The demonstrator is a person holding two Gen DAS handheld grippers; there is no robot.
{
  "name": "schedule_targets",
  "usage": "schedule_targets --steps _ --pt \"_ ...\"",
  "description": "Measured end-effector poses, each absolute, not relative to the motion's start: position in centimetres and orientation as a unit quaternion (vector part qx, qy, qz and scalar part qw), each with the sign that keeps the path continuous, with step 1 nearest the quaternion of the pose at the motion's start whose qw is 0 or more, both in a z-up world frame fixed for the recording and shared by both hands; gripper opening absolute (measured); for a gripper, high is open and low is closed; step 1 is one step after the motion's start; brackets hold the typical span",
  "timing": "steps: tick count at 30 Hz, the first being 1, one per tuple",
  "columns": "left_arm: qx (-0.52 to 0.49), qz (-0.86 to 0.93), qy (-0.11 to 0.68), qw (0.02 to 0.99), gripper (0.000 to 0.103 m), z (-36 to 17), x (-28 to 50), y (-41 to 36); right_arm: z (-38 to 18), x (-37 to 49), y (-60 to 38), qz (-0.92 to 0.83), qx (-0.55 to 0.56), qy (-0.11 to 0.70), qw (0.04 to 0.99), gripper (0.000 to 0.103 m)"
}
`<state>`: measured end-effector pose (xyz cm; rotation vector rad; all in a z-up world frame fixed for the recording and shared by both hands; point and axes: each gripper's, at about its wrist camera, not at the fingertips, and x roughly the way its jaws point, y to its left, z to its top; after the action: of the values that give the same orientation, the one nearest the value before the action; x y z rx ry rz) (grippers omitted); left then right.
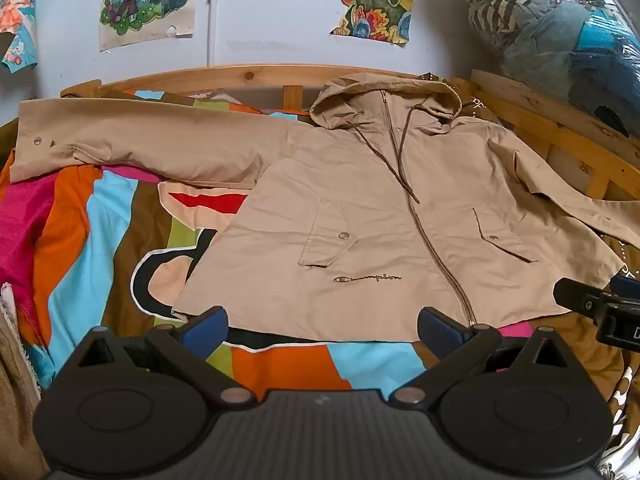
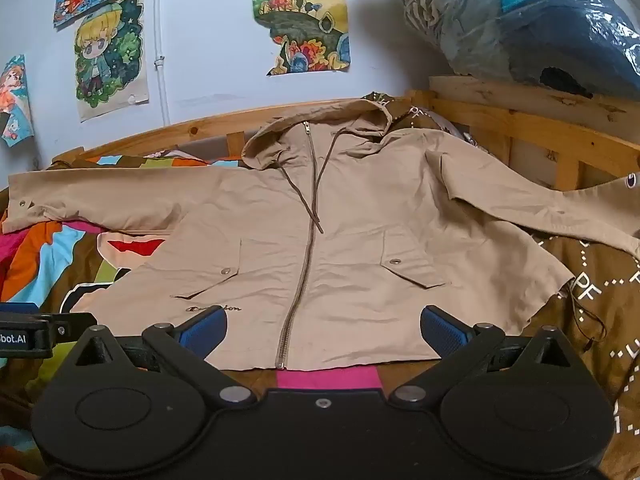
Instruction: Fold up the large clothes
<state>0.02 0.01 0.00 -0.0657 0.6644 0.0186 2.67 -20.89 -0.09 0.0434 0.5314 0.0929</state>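
Tan hooded jacket (image 2: 320, 240) flat, zipped, hood away from grippers, hem nearest, sleeves spread sideways. Left gripper (image 1: 322, 326), right gripper (image 2: 324, 326) wide, empty.

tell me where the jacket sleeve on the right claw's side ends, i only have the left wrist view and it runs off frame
Observer: The right wrist view shows that sleeve crossing the brown dotted bedcover beside the wooden bed rail. It leaves that frame too, so the cuff is unseen.
Operator: anything loose at that hem corner
Observer: Yes, a thin dark cord trails from the corner onto the bedcover.
Operator: is the right claw on the cloth
Observer: The right claw is open and holds nothing. Its fingers stand on either side of the zipper at the hem. I cannot tell whether they touch the cloth.
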Motion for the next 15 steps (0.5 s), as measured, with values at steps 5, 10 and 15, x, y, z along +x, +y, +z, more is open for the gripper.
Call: schedule_targets --steps 5,10,15 --pt "-0.026 0.009 0.321 0.947 0.102 0.07 -0.03 -0.06 -0.55 3.02 -21.02 0.045 0.029 0.269 0.962 0.102" --pt "-0.022 0.008 0.318 0.948 0.102 -0.04 -0.16 -0.35 -0.48 2.93 -21.04 0.045 0.033 0.272 0.961 0.102" --pt "-0.022 0.009 0.318 0.948 0.102 0.02 -0.23 -0.44 -0.54 2.99 -21.04 0.045 0.032 0.273 0.96 0.102"
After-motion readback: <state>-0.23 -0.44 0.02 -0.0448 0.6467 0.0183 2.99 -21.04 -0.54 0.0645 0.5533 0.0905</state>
